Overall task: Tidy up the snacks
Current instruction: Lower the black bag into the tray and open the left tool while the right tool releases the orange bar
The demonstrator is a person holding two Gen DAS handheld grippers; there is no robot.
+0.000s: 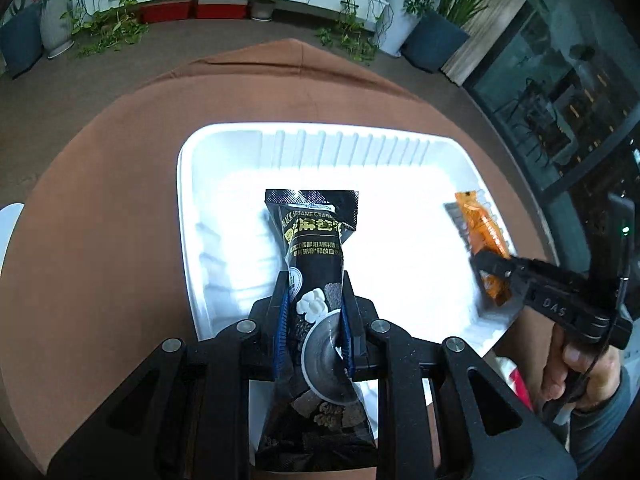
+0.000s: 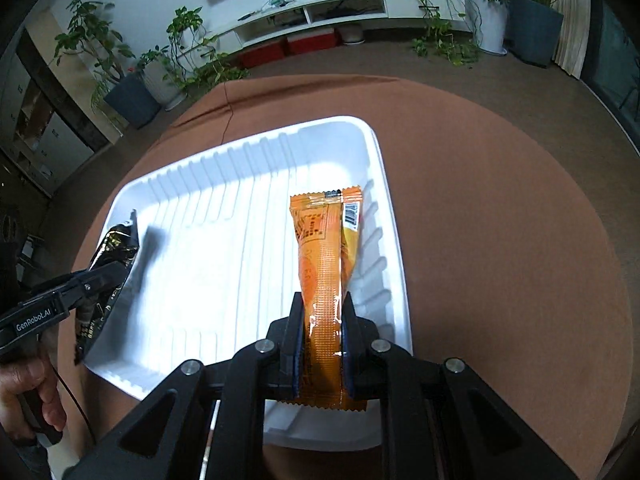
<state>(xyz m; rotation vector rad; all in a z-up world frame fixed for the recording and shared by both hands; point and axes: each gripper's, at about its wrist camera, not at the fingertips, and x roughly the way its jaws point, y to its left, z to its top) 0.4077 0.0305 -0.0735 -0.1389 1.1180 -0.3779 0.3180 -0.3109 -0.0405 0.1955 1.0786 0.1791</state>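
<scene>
My left gripper (image 1: pixel 314 280) is shut on a black sesame snack packet (image 1: pixel 314 240) and holds it over the near left part of a white ribbed tray (image 1: pixel 224 136). My right gripper (image 2: pixel 323 300) is shut on an orange snack packet (image 2: pixel 324 248) and holds it over the right side of the same tray (image 2: pixel 392 240). In the left wrist view the right gripper (image 1: pixel 486 264) and the orange packet (image 1: pixel 482 224) show at the tray's right edge. In the right wrist view the left gripper (image 2: pixel 116 270) and the black packet (image 2: pixel 116 244) show at the tray's left edge.
The tray sits on a round table with a brown cloth (image 2: pixel 500 200). Beyond the table stand potted plants (image 2: pixel 132 92), a white low shelf (image 2: pixel 320 12) and red boxes (image 2: pixel 288 48). A white object (image 1: pixel 8 224) lies at the table's left edge.
</scene>
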